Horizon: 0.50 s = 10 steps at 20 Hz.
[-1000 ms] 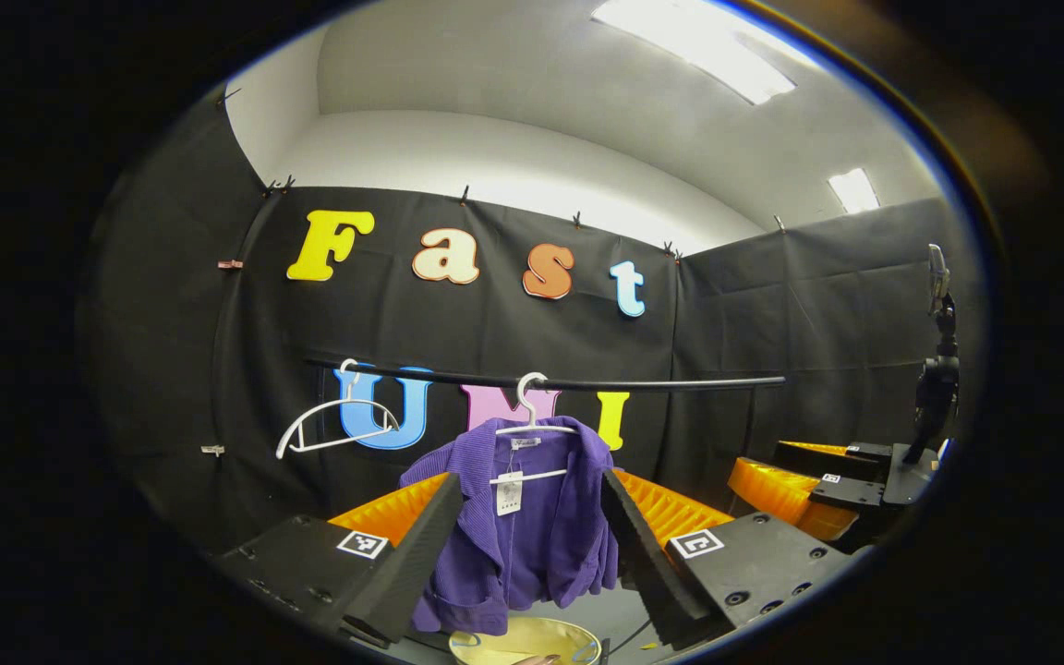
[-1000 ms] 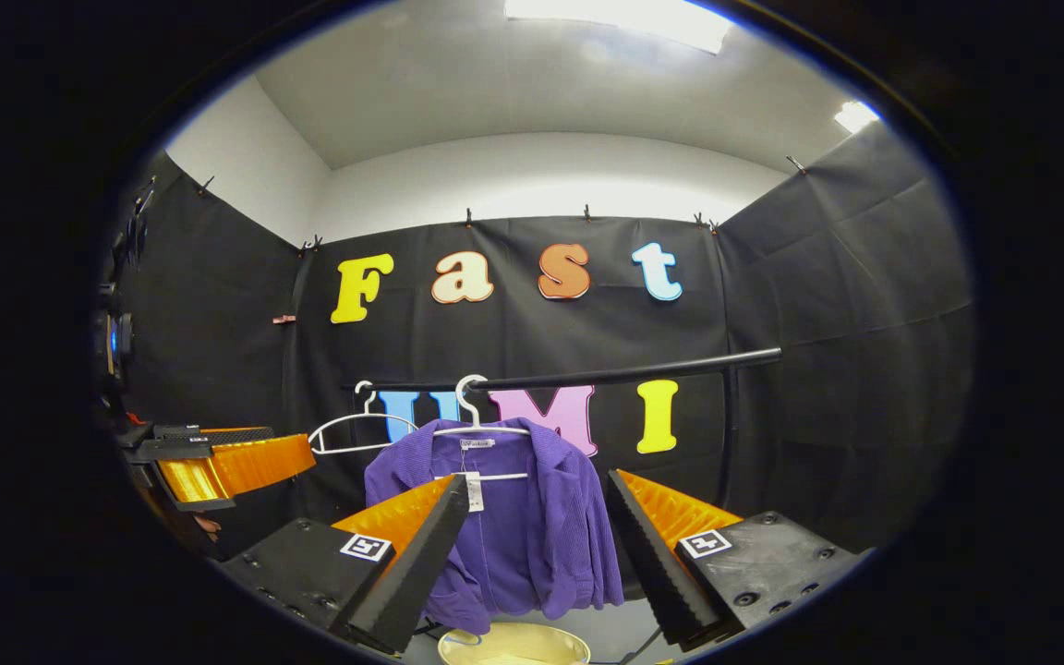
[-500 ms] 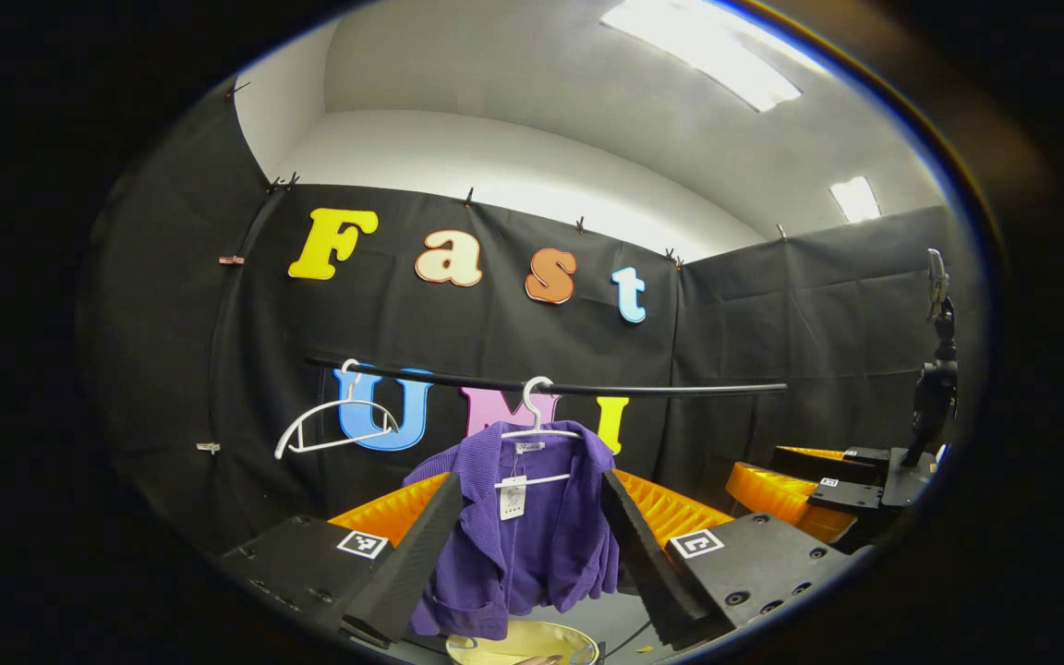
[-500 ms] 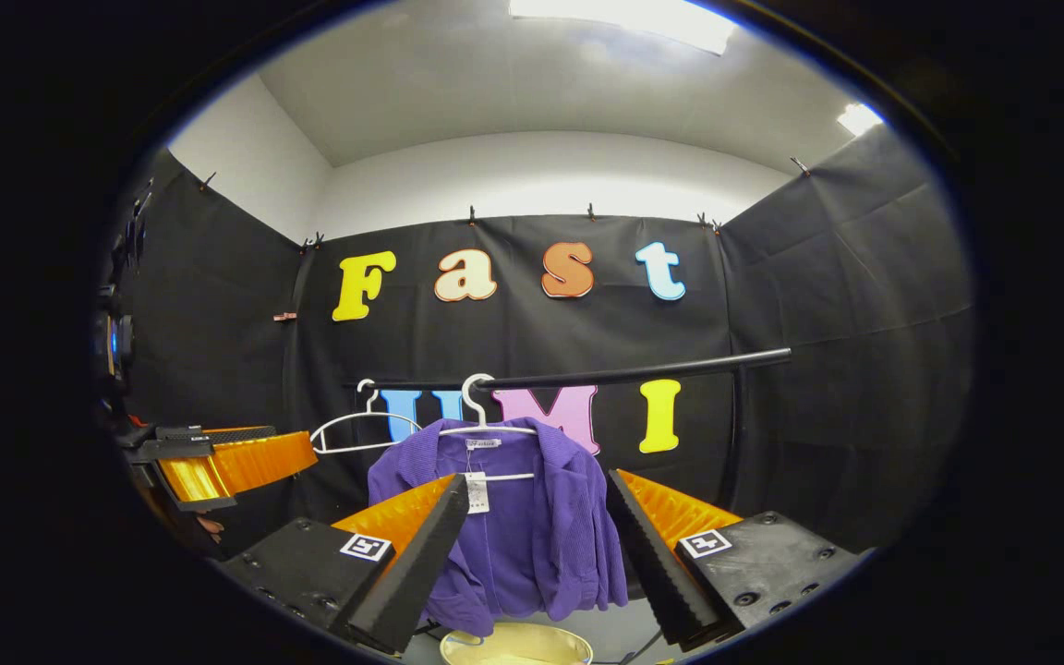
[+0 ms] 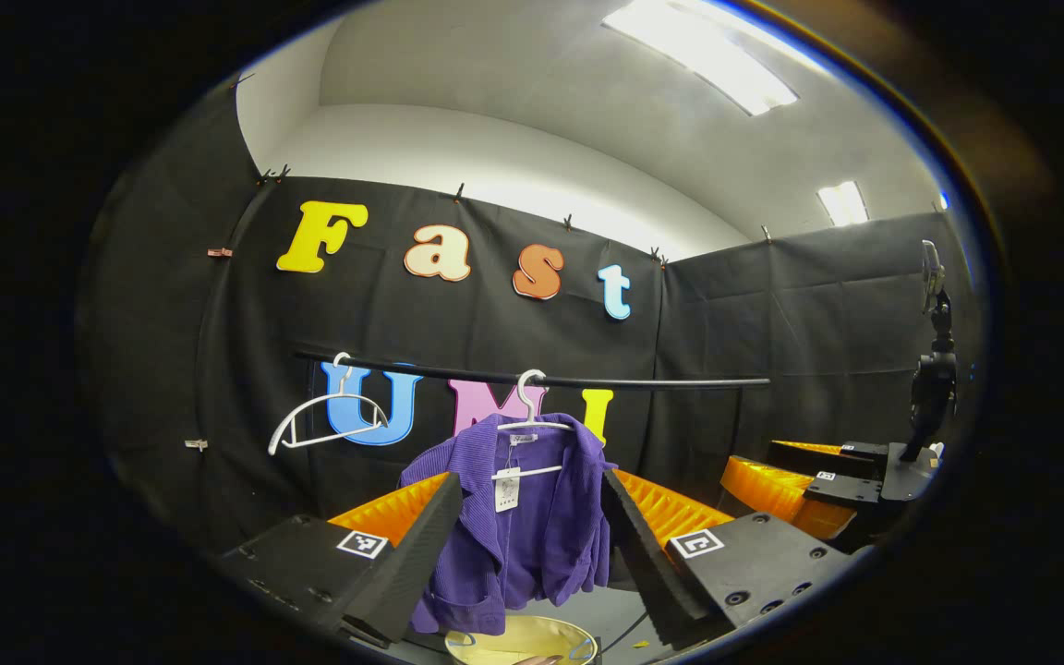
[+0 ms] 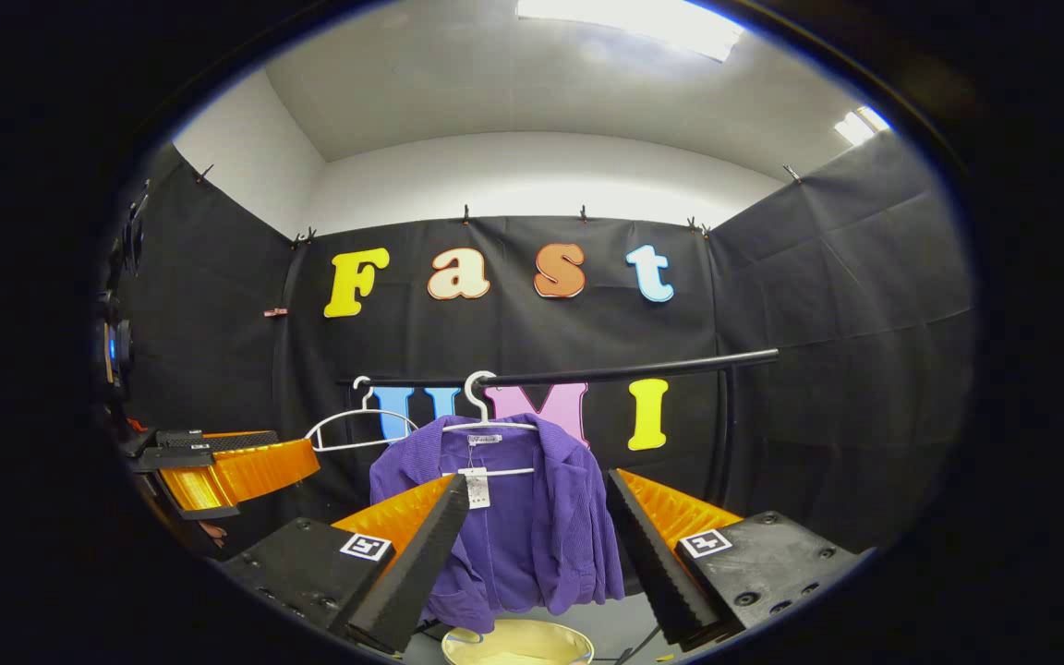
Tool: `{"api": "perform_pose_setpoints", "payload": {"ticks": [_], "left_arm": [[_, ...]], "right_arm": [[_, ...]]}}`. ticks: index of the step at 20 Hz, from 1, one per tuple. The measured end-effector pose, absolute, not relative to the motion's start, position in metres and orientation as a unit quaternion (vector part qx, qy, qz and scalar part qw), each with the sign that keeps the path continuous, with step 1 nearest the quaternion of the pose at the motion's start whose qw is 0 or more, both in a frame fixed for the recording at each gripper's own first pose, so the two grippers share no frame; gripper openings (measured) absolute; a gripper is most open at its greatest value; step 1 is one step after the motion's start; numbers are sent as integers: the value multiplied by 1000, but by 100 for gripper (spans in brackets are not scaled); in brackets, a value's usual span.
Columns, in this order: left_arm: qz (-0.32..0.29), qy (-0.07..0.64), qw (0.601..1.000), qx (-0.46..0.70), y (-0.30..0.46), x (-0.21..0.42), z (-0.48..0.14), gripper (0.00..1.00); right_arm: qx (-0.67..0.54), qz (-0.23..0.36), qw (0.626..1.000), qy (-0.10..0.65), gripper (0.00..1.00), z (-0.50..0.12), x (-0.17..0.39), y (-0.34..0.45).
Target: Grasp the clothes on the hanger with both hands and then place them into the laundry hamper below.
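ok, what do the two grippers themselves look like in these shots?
Both match. The left gripper and right gripper each have black blocky bodies with screw holes and a small square black-and-white marker tag on each side. Each finger is a wedge tapering forward, with ribbed faces. The right gripper seen from the left view shows the same build. No cables or sleeves are visible on them.

Both views face the booth's back wall from low down, angled slightly upward, each looking out between its own two fingers. They share the purple jacket on the rail, seen from near. The left gripper view looks from the left, the right gripper view from the right.
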<state>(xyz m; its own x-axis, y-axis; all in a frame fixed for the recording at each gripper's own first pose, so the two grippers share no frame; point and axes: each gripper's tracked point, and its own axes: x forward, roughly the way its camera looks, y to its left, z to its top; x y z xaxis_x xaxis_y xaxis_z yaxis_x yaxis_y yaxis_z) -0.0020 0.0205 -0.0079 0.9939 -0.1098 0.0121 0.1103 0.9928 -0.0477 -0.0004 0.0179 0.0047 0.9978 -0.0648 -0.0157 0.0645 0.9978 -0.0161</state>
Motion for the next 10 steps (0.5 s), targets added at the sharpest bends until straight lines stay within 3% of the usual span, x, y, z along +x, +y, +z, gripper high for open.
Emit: {"api": "perform_pose_setpoints", "payload": {"ticks": [10], "left_arm": [[-66, -2, 996, -52, 28, 10, -41, 94]], "right_arm": [[-16, -49, 998, 30, 95, -32, 11, 16]]}}
